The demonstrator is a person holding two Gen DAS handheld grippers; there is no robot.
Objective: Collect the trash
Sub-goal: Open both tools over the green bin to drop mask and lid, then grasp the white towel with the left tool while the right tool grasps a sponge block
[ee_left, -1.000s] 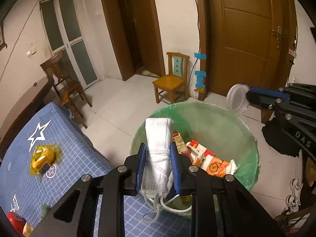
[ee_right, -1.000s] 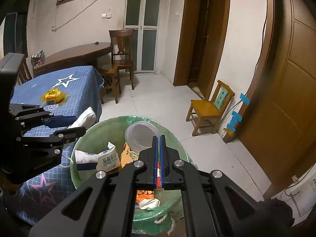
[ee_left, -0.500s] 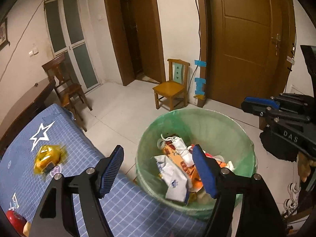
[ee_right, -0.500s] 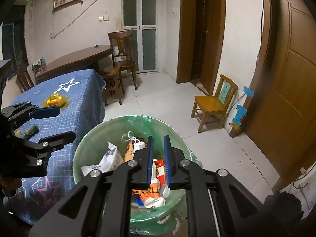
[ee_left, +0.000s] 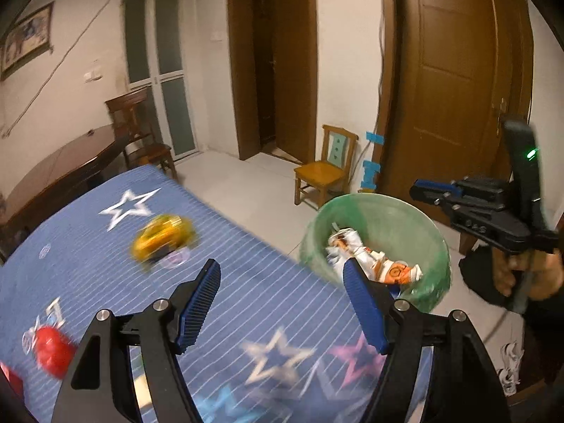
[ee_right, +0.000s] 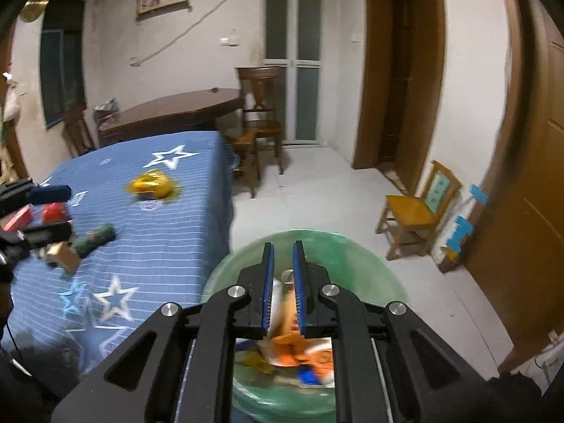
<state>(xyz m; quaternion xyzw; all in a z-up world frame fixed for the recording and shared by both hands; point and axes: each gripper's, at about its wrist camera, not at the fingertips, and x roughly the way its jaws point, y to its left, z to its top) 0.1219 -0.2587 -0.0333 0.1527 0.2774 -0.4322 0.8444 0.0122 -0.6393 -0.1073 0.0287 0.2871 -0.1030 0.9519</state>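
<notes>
The left gripper [ee_left: 282, 305] hangs over a table covered in a blue star-print cloth [ee_left: 246, 282]. Its blue-padded jaws stand wide apart, released, with nothing between them. Beyond its left jaw a crumpled yellow wrapper [ee_left: 164, 238] lies on the cloth, blurred by motion. Nearer, at the left edge beside that jaw's arm, sits a red object [ee_left: 53, 352], too blurred to identify. Beyond the right jaw, just past the table's edge, a round bin lined with a green bag [ee_left: 433, 243] stands on the floor. Discarded trash [ee_left: 373, 264] lies inside it: white and orange packaging.

The right gripper [ee_right: 282, 292] is directly above the same bin [ee_right: 370, 264], whose contents appear blurred beneath it. Its jaws are only narrowly parted, having just been opening, and they hold nothing; the orange and white trash [ee_right: 296, 345] seen through the gap lies below in the bin. To the left of this gripper the table [ee_right: 158, 246] still carries the yellow wrapper [ee_right: 151, 185], a dark green roll [ee_right: 95, 239], a small brown box [ee_right: 63, 257] and red items [ee_right: 53, 211]. A small wooden chair [ee_right: 412, 215] stands on the floor to its right, by a brown door [ee_right: 528, 176]. The hand [ee_left: 521, 275] holding the right gripper shows in the left view.
</notes>
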